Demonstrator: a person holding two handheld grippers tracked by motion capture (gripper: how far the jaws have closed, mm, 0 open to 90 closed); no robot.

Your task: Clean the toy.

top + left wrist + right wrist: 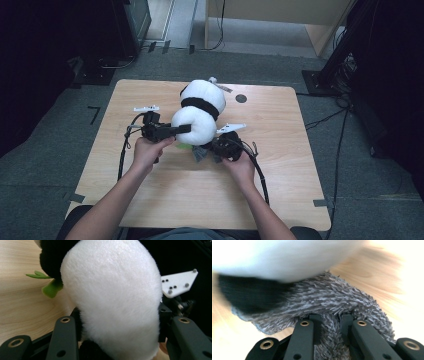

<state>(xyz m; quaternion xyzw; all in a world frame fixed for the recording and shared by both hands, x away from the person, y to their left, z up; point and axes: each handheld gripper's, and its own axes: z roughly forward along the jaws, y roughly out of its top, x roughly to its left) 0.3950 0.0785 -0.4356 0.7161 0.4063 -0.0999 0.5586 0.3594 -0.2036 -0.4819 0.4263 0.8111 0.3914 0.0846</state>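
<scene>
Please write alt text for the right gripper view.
The right gripper pinches a fold of shaggy grey fabric between its two black jaws. Behind it lies a blurred white and black plush toy on a light wooden table.

A light wooden table (165, 195) with rounded corners stands on a grey carpeted floor (45, 165), and a small dark round spot (241, 98) marks its far side. Strips of grey tape (324, 203) lie on the carpet by the table's near corners, and black cables (330, 118) trail across the floor to the right. Beyond the table a pale wooden cabinet (280, 12) stands at the back, with dark equipment (132, 22) to the left and a black frame (345, 50) to the right in dim shadow.
</scene>
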